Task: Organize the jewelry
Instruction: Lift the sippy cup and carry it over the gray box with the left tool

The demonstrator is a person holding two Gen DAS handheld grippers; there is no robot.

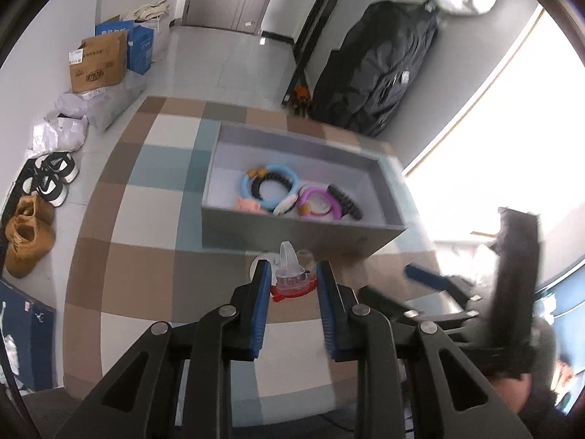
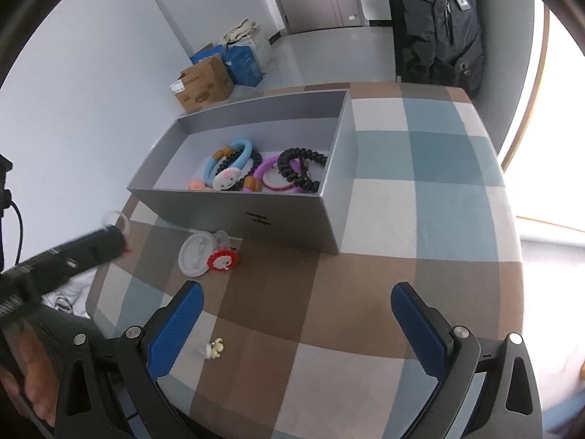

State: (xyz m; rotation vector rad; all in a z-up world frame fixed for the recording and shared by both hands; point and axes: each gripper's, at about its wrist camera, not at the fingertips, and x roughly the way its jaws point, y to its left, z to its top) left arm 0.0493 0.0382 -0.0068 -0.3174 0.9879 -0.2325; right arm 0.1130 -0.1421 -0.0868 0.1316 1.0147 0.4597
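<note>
My left gripper (image 1: 293, 272) is shut on a clear plastic hair clip with a red base (image 1: 291, 281), held above the checked cloth just in front of the grey box (image 1: 292, 226). The box holds a blue bracelet (image 1: 268, 184), a purple ring (image 1: 318, 201) and black coil hair ties (image 2: 296, 162). My right gripper (image 2: 296, 303) is open and empty above the cloth. On the cloth lie a white round badge (image 2: 193, 254), a red flower clip (image 2: 222, 259) and a small yellow clip (image 2: 215, 347). The left gripper also shows blurred in the right wrist view (image 2: 109, 241).
The round table (image 2: 438, 197) has a checked brown, blue and white cloth. Cardboard boxes (image 1: 98, 62), bags and shoes (image 1: 25, 234) lie on the floor to the left. A dark jacket (image 1: 380, 80) hangs behind the table.
</note>
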